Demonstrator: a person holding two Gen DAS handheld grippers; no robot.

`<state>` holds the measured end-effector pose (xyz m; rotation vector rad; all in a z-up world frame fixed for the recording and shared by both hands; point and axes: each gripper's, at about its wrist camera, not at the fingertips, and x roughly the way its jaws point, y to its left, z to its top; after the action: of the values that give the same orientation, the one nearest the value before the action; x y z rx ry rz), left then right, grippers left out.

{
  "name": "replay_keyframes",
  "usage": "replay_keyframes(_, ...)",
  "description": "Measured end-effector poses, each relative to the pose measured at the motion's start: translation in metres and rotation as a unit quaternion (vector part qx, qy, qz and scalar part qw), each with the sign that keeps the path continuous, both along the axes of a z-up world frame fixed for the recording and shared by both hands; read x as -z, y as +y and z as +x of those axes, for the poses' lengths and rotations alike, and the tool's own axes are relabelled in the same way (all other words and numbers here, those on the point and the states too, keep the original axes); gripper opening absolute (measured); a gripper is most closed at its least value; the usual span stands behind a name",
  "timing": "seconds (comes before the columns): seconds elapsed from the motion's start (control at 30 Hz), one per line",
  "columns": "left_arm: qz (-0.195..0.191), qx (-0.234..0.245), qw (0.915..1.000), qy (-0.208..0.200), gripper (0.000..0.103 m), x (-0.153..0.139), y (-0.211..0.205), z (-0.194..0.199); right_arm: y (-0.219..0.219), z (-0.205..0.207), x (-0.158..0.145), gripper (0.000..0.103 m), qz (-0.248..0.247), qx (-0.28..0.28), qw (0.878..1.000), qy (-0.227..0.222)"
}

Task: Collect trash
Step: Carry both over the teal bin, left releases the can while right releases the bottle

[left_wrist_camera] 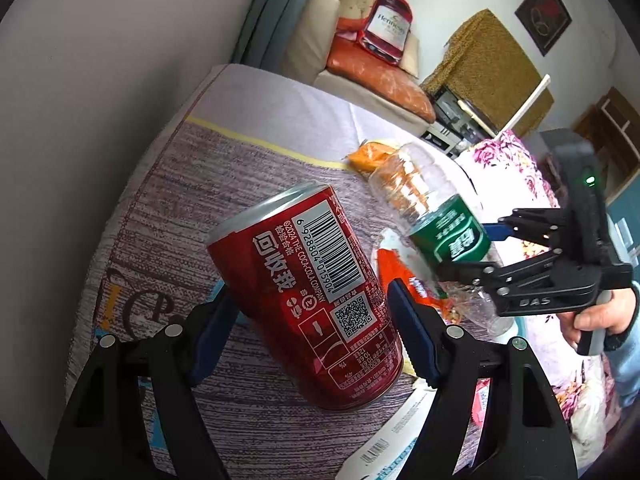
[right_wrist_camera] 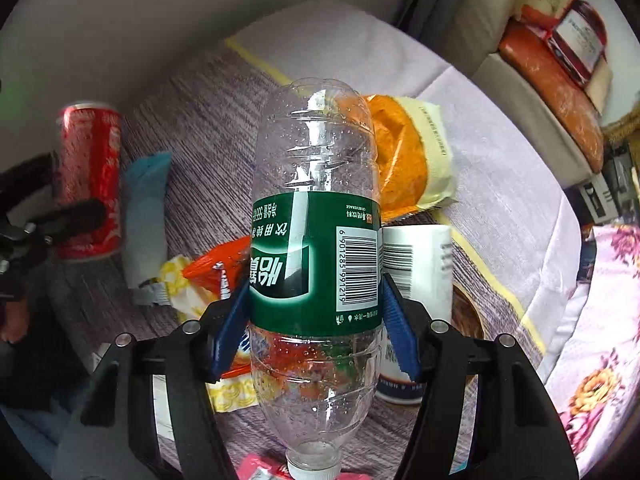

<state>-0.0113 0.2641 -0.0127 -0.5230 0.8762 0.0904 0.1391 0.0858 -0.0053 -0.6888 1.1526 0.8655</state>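
the left gripper (left_wrist_camera: 308,320) has its blue fingers (left_wrist_camera: 412,332) clenched on a red cola can (left_wrist_camera: 308,296), one pad on each side of the can's body. the can is held tilted above the bed (left_wrist_camera: 180,184), its silver top leaning away toward the wall, and the barcode side faces the left wrist camera. in the right wrist view the same can (right_wrist_camera: 90,180) shows at the left, in front of the wall, with the left gripper's dark fingers across it.

the right gripper (right_wrist_camera: 316,320) is grasping a clear plastic bottle (right_wrist_camera: 316,240) at its green label, with the blue fingers (right_wrist_camera: 396,328) pressing the label from both sides. the bottle is upside down in this view: its white cap points toward the camera and its base points away. small drops sit inside the clear wall. in the left wrist view this bottle (left_wrist_camera: 436,216) hangs over the middle of the bed, held by the right gripper (left_wrist_camera: 472,252), and a hand (left_wrist_camera: 600,320) grips the handle of that tool.

on the grey striped bedcover more trash lies under and around the bottle. an orange snack bag (right_wrist_camera: 400,160) lies toward the far edge of the bed, near the yellow stripe. a white paper cup (right_wrist_camera: 420,264) is just behind the bottle on its right. an orange and red wrapper (right_wrist_camera: 216,268) and a light blue wrapper (right_wrist_camera: 146,208) lie between the bottle and the can. a pink flowered blanket (right_wrist_camera: 600,320) covers the right side of the bed.
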Motion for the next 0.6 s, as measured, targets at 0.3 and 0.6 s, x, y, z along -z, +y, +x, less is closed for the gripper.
replay_keyframes(0.3, 0.023, 0.045, 0.9985, -0.022, 0.075, -0.031, -0.048, 0.015, -0.076, 0.007, -0.055, 0.06, 0.107, 0.094, 0.99, -0.016)
replay_keyframes(0.6, 0.038, 0.148, 0.988, -0.022, 0.075, -0.043, -0.151, 0.055, -0.193, 0.018, -0.06, 0.06, 0.166, 0.21, 0.964, -0.002)
